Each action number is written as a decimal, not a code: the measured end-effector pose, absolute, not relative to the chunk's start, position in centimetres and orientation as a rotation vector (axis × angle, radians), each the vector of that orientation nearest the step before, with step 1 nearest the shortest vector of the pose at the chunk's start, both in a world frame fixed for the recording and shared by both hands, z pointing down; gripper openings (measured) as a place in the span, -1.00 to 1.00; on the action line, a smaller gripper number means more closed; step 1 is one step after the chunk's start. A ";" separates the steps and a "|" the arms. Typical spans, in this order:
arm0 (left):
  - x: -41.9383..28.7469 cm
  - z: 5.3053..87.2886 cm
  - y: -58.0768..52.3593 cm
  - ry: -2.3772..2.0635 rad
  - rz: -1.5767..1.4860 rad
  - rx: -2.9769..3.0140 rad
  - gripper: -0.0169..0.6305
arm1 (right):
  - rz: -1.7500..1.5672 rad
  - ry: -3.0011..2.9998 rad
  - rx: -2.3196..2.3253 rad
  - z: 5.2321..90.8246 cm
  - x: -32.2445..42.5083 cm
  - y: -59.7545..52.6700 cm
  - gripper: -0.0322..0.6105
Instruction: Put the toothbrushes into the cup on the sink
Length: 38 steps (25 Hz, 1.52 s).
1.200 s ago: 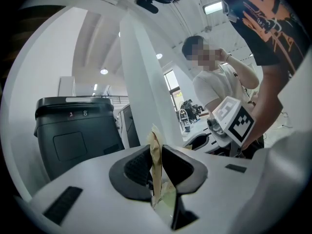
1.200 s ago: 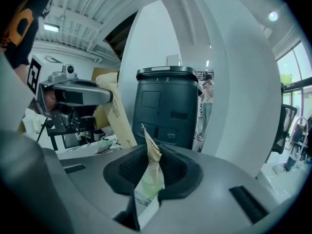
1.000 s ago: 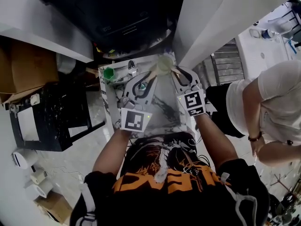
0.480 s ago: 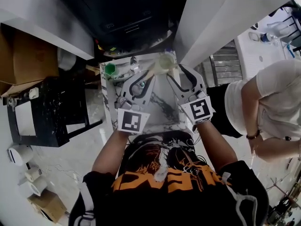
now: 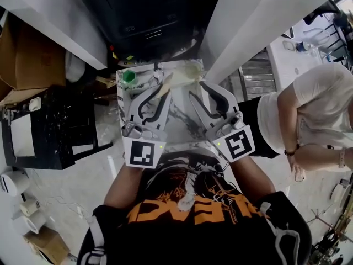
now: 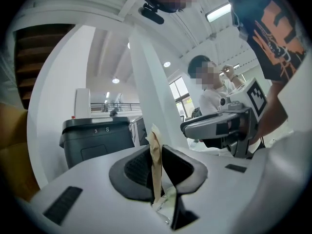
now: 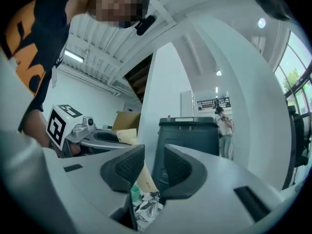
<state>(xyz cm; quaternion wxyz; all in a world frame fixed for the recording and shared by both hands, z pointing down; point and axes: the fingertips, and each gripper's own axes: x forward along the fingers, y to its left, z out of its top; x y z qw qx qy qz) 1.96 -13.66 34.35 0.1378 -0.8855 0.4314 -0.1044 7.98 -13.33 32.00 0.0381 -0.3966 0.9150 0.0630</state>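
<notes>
The right tongs (image 7: 152, 169) have their dark ribbed jaws apart; the jaws have just been closing, and neither pad presses on anything. Through the gap, a tan, flat, paper-wrapped toothbrush (image 7: 145, 179) slants up to the left tongs (image 7: 119, 139), above a small green cup (image 7: 135, 191) and crinkled silvery wrapping (image 7: 146, 209). Behind them a tall dark grey plastic bin (image 7: 190, 133) stands beside a white pillar (image 7: 158, 82).

Tan wrapped toothbrush (image 6: 155, 160) pinched upright between jaws, tip near the pale cup (image 5: 189, 72)
</notes>
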 end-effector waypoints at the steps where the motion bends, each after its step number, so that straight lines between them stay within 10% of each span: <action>1: 1.5 34.1 -13.3 1.262 -0.298 -2.573 -0.69 | 0.182 2.815 -1.200 31.8 7.6 -12.9 -0.49; 8: -1.5 33.0 -11.7 1.326 -0.281 -2.569 -0.69 | 0.202 2.819 -1.131 30.6 4.8 -11.3 -0.86; 38: -14.8 39.9 -19.0 1.613 -0.364 -2.432 -0.69 | 0.090 2.982 -0.870 34.5 -8.5 -17.4 -0.86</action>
